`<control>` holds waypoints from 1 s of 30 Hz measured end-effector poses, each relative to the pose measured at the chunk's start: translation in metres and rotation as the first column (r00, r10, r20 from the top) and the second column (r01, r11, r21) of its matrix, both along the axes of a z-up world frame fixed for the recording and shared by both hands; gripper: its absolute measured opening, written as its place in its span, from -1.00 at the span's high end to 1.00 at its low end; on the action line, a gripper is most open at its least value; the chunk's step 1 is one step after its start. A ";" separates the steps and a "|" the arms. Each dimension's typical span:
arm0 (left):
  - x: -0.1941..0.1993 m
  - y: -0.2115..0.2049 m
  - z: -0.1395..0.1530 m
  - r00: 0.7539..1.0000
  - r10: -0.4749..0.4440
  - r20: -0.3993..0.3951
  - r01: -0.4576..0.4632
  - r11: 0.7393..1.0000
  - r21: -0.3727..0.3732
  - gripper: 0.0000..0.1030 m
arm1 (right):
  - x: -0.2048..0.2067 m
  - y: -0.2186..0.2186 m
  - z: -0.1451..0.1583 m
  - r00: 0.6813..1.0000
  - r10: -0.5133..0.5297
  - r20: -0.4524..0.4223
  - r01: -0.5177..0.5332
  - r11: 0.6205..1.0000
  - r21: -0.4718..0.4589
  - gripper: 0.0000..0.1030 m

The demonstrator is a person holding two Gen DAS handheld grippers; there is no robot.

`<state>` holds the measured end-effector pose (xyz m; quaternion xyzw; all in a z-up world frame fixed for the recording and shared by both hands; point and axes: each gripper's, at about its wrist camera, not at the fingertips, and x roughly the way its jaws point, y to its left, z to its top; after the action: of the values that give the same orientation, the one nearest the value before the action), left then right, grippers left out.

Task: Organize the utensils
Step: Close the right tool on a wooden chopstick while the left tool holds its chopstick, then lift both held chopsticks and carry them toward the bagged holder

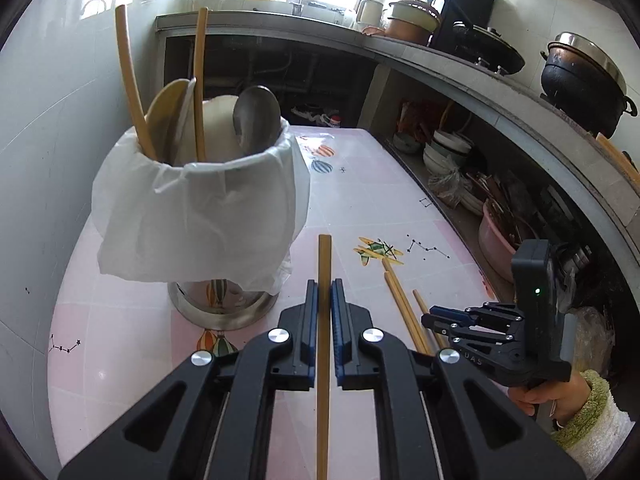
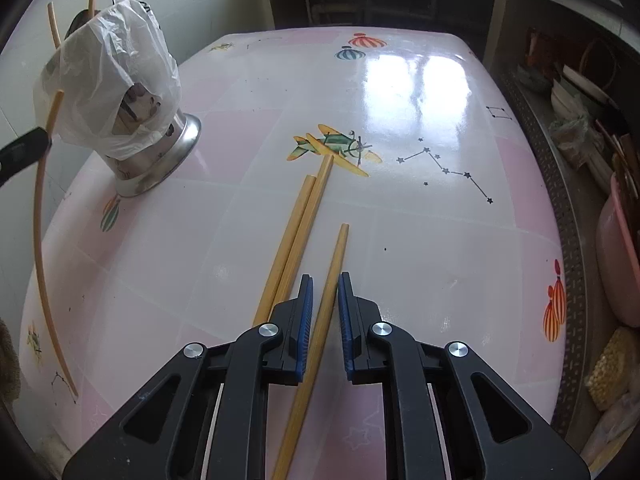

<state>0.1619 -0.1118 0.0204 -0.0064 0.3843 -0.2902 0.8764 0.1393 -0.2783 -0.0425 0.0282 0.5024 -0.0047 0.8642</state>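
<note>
Your left claw (image 1: 324,300) is clamped on a single chopstick (image 1: 324,340), its pads pressing the shaft on both sides, with a short length standing out past the tips toward the utensil holder (image 1: 224,304). The stick is light, stiff and smooth, so it can pivot or slide in a pinch; a grip nearer its middle would likely keep it from swinging as you aim it at the holder's mouth.

That holder stands near the far left corner of the surface (image 1: 380,200), draped in a thin white plastic bag (image 1: 192,216) that looks soft and loose. It already carries two chopsticks, a wooden spoon (image 1: 166,116) and a metal ladle (image 1: 256,120). Expect a stick's tip to snag on the bag if it comes in low, so enter from above the rim.

Your right claw (image 2: 325,300) sits nearly closed around a lone chopstick (image 2: 328,280) lying on the surface toward the near edge. From the right wrist view a sliver of gap shows beside the stick, so I cannot tell whether the pads truly bite. Just beside it, to the left, a touching pair of chopsticks (image 2: 298,232) points toward the printed aeroplane (image 2: 332,146). Lying flat on a glossy top, these will probably skid or roll when nudged; pinch square across the shaft.
</note>
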 end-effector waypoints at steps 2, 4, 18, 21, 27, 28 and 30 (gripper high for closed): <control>-0.003 0.004 0.006 1.000 0.003 0.018 -0.002 1.000 -0.015 0.89 | -0.001 -0.003 0.001 1.000 -0.010 0.000 0.010 1.000 0.013 0.87; -0.005 0.007 0.010 1.000 0.005 0.030 -0.005 1.000 -0.024 0.88 | -0.004 -0.007 0.002 1.000 -0.022 -0.003 0.022 0.998 0.054 0.90; -0.019 0.029 0.033 0.995 0.025 0.100 -0.018 0.997 -0.072 0.88 | -0.044 -0.033 0.069 0.984 -0.097 0.149 0.068 0.980 0.188 0.92; -0.022 0.032 0.037 0.994 0.029 0.110 -0.020 0.997 -0.078 0.89 | -0.051 -0.034 0.083 0.977 -0.110 0.184 0.071 0.976 0.206 0.92; -0.032 0.039 0.057 0.990 0.025 0.140 -0.011 0.995 -0.098 0.89 | -0.070 -0.040 0.122 0.953 -0.129 0.272 0.067 0.972 0.227 0.92; -0.034 0.041 0.063 0.988 0.024 0.152 -0.009 0.995 -0.101 0.88 | -0.072 -0.041 0.130 0.948 -0.131 0.289 0.065 0.972 0.228 0.92; -0.037 0.046 0.075 0.984 0.024 0.175 -0.005 0.994 -0.109 0.89 | -0.077 -0.040 0.145 0.937 -0.132 0.323 0.058 0.971 0.230 0.92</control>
<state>0.1246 -0.0663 0.0950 -0.0311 0.2890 -0.3036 0.9074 0.0625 -0.3184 0.1029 0.1472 0.3431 0.0131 0.9276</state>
